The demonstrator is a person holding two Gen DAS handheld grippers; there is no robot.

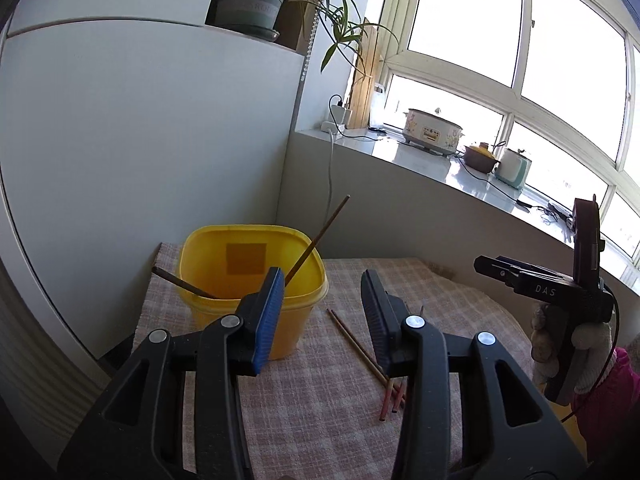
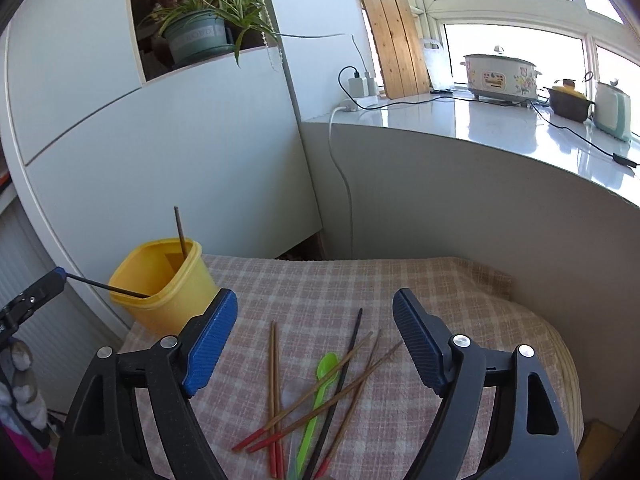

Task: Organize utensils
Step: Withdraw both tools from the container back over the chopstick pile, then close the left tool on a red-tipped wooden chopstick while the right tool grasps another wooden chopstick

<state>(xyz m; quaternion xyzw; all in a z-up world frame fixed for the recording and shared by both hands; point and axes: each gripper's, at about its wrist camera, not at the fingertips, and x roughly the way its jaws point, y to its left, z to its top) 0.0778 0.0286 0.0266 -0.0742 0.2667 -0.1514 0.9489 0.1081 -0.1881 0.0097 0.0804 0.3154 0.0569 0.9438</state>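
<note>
Both tongs gape empty: left tongs [image 1: 324, 292] before the yellow tub [image 1: 252, 276] holding two chopsticks [image 1: 320, 236], right tongs [image 2: 314, 336] above loose chopsticks [image 2: 320, 396] and green spoon [image 2: 318, 396] at lower centre on the bench [image 2: 460, 280].

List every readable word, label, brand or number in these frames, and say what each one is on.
"DAS": white letters on the black body of the right gripper, seen from the left wrist view.
Raised lettering on the green plant pot: too blurred to read with certainty.
Yellow panel on the floral cooker: marks too small to read.
Darker square patch on the yellow container: no text visible.
</note>
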